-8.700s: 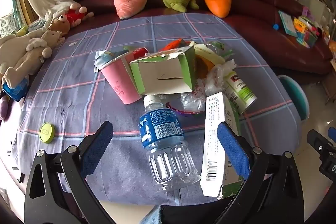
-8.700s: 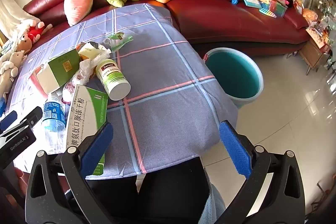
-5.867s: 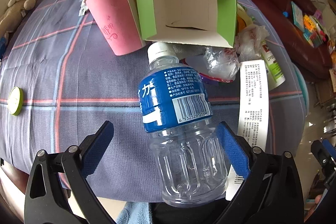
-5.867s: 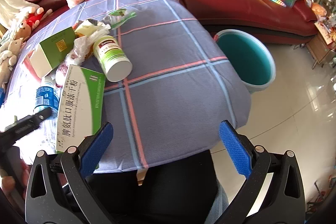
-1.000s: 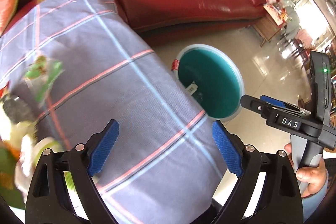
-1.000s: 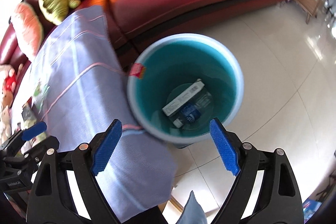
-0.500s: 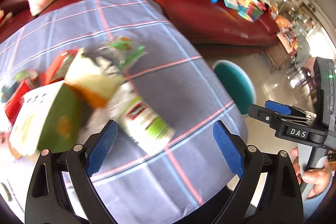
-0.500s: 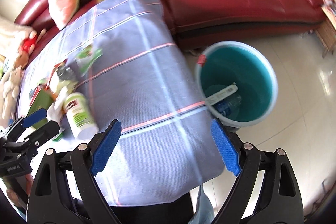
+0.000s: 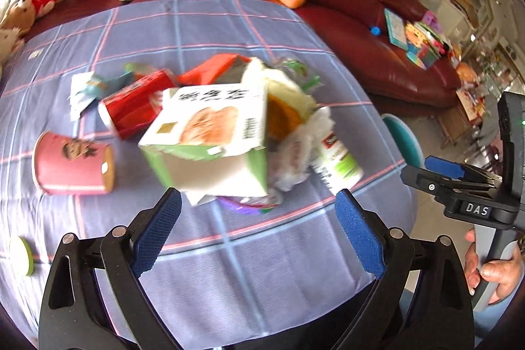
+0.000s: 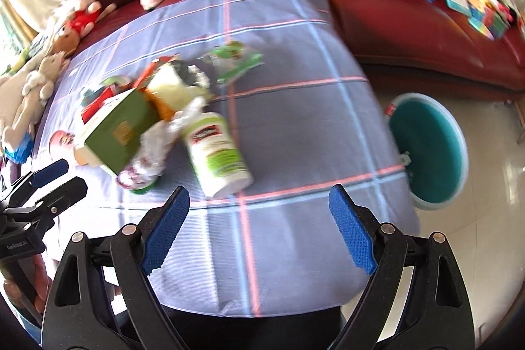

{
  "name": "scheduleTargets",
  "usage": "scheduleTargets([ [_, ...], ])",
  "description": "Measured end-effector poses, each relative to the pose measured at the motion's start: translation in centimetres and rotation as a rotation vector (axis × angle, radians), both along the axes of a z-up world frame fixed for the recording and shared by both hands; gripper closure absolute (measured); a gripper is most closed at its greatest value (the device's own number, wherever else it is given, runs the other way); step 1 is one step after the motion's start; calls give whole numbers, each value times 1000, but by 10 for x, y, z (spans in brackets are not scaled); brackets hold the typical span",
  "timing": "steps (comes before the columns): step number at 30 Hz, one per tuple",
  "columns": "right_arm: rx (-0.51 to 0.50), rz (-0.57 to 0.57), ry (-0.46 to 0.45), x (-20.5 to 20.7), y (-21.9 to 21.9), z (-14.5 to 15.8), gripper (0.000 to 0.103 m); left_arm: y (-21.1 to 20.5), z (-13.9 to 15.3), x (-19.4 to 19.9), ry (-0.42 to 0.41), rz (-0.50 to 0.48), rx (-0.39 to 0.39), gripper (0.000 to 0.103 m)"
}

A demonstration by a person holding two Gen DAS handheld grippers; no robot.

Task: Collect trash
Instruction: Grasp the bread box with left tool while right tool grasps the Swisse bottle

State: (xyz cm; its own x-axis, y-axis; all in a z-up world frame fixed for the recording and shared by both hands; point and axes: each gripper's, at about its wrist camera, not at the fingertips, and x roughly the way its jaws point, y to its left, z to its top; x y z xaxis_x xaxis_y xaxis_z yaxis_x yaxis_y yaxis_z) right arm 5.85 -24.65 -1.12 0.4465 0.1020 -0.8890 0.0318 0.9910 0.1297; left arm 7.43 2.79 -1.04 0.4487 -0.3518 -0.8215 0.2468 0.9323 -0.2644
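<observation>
Step in hand, judged: reaching for the next piece of trash. Worktop (image 9: pixel 229 268) carried the pile ahead of both sets of jaws. Left gripper (image 9: pixel 259 235) spread, empty, carton (image 9: pixel 213 133) just beyond. Right gripper (image 10: pixel 259 228) spread, empty, bottle (image 10: pixel 216 153) just ahead. Only the right view showed the bin's (image 10: pixel 426 150) inside.

Bright daylight, motion-blurred clutter, glaring floor, fisheye-dark corners.
</observation>
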Motion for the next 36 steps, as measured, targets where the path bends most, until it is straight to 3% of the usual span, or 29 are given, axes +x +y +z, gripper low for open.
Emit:
scheduleTargets([
  [6,-41,114,-25,11,59,-2,20,57,-26,7,59,133,-32,8],
  [11,-80,171,-25,17,85,-9,20,73,-37,11,72,194,-59,8],
  [15,-102,126,1,22,69,-17,20,50,-29,12,-30,120,59,8],
  [17,-98,87,13,23,54,-21,20,41,-28,18,-92,125,143,8],
  [19,-97,62,17,24,42,-23,20,38,-36,28,-100,137,181,9],
  [24,-100,49,37,30,30,-32,20,33,-48,54,-92,144,157,31],
  [25,-101,53,43,32,31,-35,20,31,-50,59,-97,138,154,43],
  [28,-112,66,56,39,34,-42,20,24,-56,72,-80,120,154,92],
  [30,-120,78,64,44,37,-47,22,23,-57,74,-81,108,149,93],
  [34,-123,115,90,57,43,-55,39,22,-57,68,-84,87,155,94],
  [36,-117,136,108,64,47,-60,42,23,-58,66,-79,83,166,93],
])
